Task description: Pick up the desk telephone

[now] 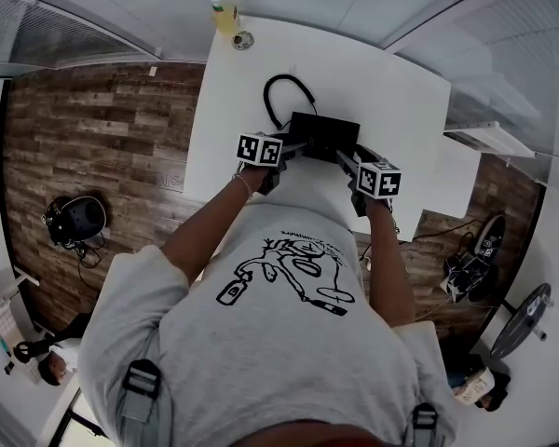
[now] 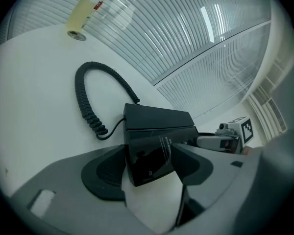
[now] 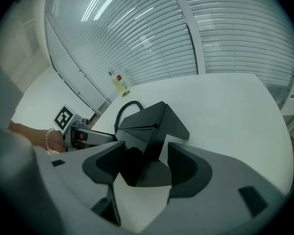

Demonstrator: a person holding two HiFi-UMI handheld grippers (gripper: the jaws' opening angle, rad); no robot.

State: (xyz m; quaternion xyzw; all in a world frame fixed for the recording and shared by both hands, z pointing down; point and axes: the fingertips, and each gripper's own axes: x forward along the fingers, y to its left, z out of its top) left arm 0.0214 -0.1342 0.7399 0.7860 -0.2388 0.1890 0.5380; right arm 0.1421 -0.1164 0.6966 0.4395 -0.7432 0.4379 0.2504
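The black desk telephone (image 1: 324, 136) lies on the white table (image 1: 391, 91), its coiled cord (image 1: 278, 96) looping off behind it. My left gripper (image 1: 298, 147) reaches in from the phone's left end and my right gripper (image 1: 347, 156) from its right end. In the left gripper view the phone's near corner (image 2: 157, 126) sits between my left gripper's (image 2: 149, 168) wide-spread jaws, with the right gripper (image 2: 225, 140) beyond it. The right gripper view shows the phone's other corner (image 3: 149, 126) between that gripper's (image 3: 144, 168) spread jaws. I see no pads pressing on it. The phone rests on the table.
A small bottle (image 1: 225, 12) stands at the table's far edge, past the cord (image 2: 85, 97). To the left is wood floor with a dark helmet-like object (image 1: 74, 220). At the right are a white shelf (image 1: 489, 138) and dark gear on the floor (image 1: 470, 259).
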